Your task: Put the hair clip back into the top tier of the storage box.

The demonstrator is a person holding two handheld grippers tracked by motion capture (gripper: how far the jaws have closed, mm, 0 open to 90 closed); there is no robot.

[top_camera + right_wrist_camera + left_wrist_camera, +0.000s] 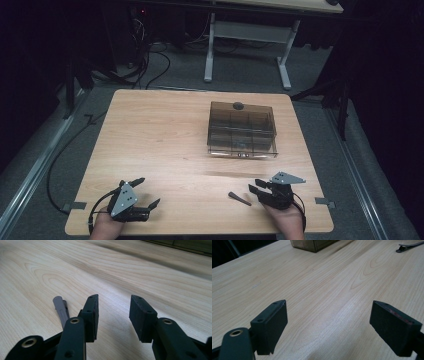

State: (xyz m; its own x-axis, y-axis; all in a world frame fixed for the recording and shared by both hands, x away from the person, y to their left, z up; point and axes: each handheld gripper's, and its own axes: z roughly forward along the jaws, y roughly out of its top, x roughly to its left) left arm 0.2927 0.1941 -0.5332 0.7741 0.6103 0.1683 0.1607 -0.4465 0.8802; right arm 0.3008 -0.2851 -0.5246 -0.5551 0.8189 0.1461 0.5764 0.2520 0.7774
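A smoky clear plastic box (242, 129) with inner compartments and a dark knob on its lid stands on the right half of the wooden table (160, 135); its corner (312, 245) shows far off in the left gripper view. A small dark hair clip (239, 198) lies near the front edge, also seen as the clip (408, 246) and the clip (61, 310). My right gripper (255, 188) rests just right of the clip, jaws open and empty (113, 315). At the front left my left gripper (147, 192) is wide open, nothing between its jaws (328, 325).
Behind the table, a white-legged desk (247, 45) stands on grey carpet with loose cables (145, 60) on the floor. Bare wood lies between the grippers and the box. Tape tabs (325, 201) mark the front table corners.
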